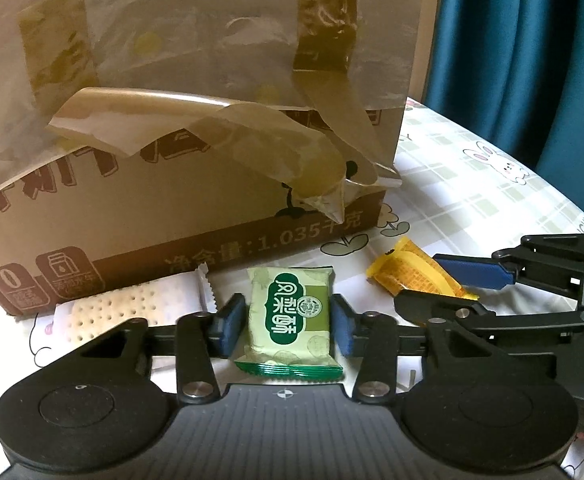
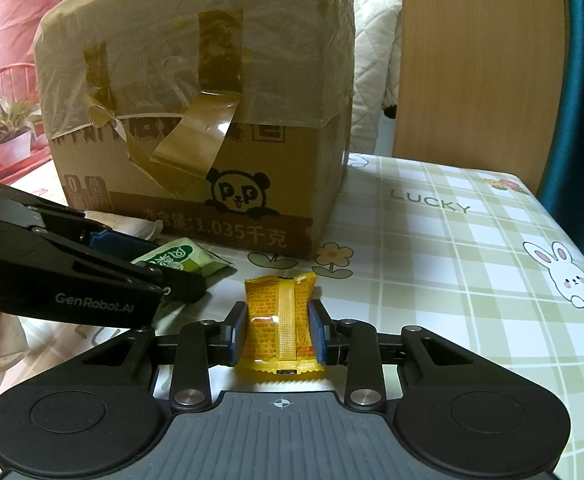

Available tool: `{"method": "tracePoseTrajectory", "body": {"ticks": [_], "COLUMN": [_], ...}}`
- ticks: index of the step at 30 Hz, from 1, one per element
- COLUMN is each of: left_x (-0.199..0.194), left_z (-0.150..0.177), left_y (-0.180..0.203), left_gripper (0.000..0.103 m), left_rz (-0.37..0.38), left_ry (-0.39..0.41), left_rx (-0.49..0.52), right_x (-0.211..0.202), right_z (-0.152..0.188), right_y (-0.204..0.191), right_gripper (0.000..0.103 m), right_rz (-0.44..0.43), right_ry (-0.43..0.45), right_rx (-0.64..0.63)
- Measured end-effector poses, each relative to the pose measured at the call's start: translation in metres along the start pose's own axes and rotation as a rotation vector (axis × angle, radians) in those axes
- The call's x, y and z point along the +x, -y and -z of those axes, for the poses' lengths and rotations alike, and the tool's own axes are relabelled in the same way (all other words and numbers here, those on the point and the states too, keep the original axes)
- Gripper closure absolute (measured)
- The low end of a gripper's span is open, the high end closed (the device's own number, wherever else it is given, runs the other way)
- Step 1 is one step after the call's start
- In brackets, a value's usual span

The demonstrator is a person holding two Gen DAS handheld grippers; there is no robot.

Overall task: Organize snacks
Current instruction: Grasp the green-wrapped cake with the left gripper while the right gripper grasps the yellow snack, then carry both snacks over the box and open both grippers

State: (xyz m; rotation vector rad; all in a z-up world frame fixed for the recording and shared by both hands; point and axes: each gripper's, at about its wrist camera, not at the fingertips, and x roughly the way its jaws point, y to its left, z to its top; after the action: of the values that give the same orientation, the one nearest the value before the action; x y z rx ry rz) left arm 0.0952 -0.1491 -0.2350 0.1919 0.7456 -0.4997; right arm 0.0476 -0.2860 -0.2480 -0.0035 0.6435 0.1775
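Observation:
A green snack packet (image 1: 290, 316) lies on the table between the blue pads of my left gripper (image 1: 288, 322), which is shut on its sides. A yellow snack packet (image 2: 279, 322) sits between the pads of my right gripper (image 2: 278, 328), also shut on it. In the left wrist view the yellow packet (image 1: 410, 276) and the right gripper (image 1: 444, 284) are at the right. In the right wrist view the green packet (image 2: 184, 262) and the left gripper (image 2: 140, 264) are at the left. A white cracker packet (image 1: 136, 310) lies left of the green one, against the box.
A tall cardboard box (image 1: 180, 128) wrapped in plastic and loose brown tape stands just behind the snacks; it also fills the right wrist view (image 2: 196, 112). The table has a green checked cloth (image 2: 452, 248). A wooden panel (image 2: 476, 64) and teal curtain (image 1: 532, 60) stand behind.

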Motion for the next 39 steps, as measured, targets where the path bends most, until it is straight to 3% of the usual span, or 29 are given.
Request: {"method": "tracePoseTrajectory", "body": {"ticks": [15,26,39], "left_x": [-0.034,-0.076,-0.149], "left_z": [0.009,0.004,-0.001], "left_y": [-0.015,-0.03,-0.074], "left_gripper": [0.063,0.063,0.063], "left_rz": [0.0,-0.032,-0.106], "left_ry": [0.022,0.122,0.276], "left_rx": [-0.064,-0.108,-0.24], "right_x": [0.0,-0.018,-0.065], "right_z": [0.001,0.0,-0.033], "right_y": [-0.001,-0.001,0.019], "right_gripper": [0.073,0.074,0.074], "right_rz": [0.002,0.004,0.071], "right_ry": [0.0,0.051,0.188], "right_rx": [-0.004,-0.005,0.032]}}
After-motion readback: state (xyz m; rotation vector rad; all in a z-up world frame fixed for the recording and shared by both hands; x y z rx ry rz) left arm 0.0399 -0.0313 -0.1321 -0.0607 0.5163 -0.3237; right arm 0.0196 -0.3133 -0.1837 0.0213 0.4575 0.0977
